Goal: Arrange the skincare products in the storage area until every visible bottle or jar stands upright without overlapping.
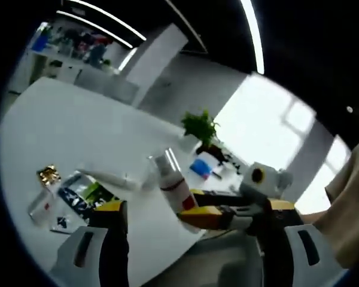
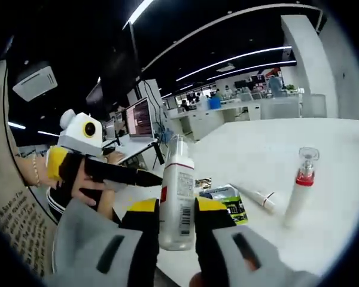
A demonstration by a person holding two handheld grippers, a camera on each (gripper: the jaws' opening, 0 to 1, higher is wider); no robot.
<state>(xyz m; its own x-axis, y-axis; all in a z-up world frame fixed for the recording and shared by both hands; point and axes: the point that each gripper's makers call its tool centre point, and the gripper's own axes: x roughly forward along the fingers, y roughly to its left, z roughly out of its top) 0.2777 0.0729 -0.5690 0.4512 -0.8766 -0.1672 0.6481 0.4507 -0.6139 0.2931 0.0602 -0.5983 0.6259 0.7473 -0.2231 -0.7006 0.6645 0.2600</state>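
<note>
Your right gripper point(image 2: 176, 224) is clamped on the white bottle point(image 2: 177, 194), lifted above the table point(image 2: 341, 197). The pump bottle point(image 2: 302, 185) already stands; a tube point(image 2: 257, 196) lies flat. Your left gripper point(image 1: 185, 224) hangs wide, holding nothing.

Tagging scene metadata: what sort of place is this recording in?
Most likely an open-plan office or lab. A large white table carries the products, monitors sit on desks behind, and strip ceiling lights run over distant workstations. A potted plant stands by a bright window.
</note>
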